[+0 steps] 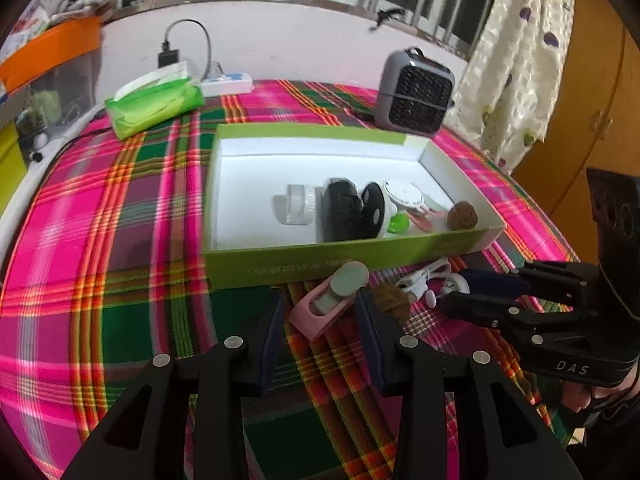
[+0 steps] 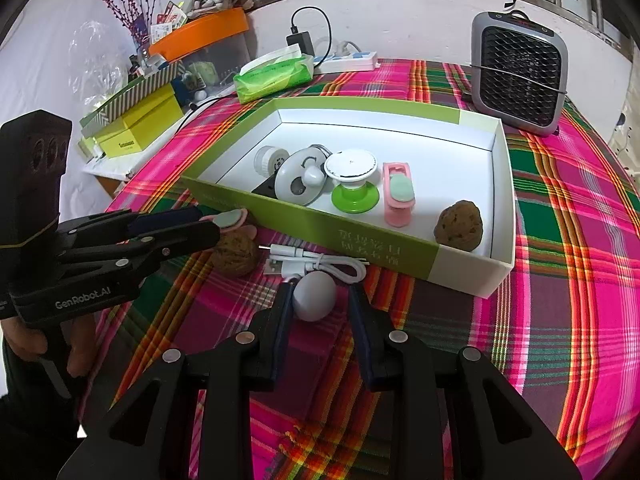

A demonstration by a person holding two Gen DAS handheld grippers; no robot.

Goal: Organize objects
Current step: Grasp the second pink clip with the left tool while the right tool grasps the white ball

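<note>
Straddling the pink clip with the left gripper, jaws fairly wide, pads on either side and not visibly pressing, so nothing held yet. Bracketing the white egg-shaped piece with the right gripper, jaws narrower, one pad against it and a sliver of gap on the other side; no hold there either, as far as can be seen.

Lying loose on the worktop, both of these, just outside the near wall of the green box, next to a walnut and a coiled white cable. Probably lined up this way for lifting over that wall into the box.

Already sitting along the near side inside: a second pink clip, another walnut, a green-footed spool. Leaves the far half of the box floor bare, hence plenty of landing room.

Calls for care at the near wall, close ahead of both sets of jaws, and around the cable just beside the egg-shaped piece. Open cloth toward the near edge of the worktop for backing off. Well apart: a heater at the far right corner and a tissue pack by the far edge.
</note>
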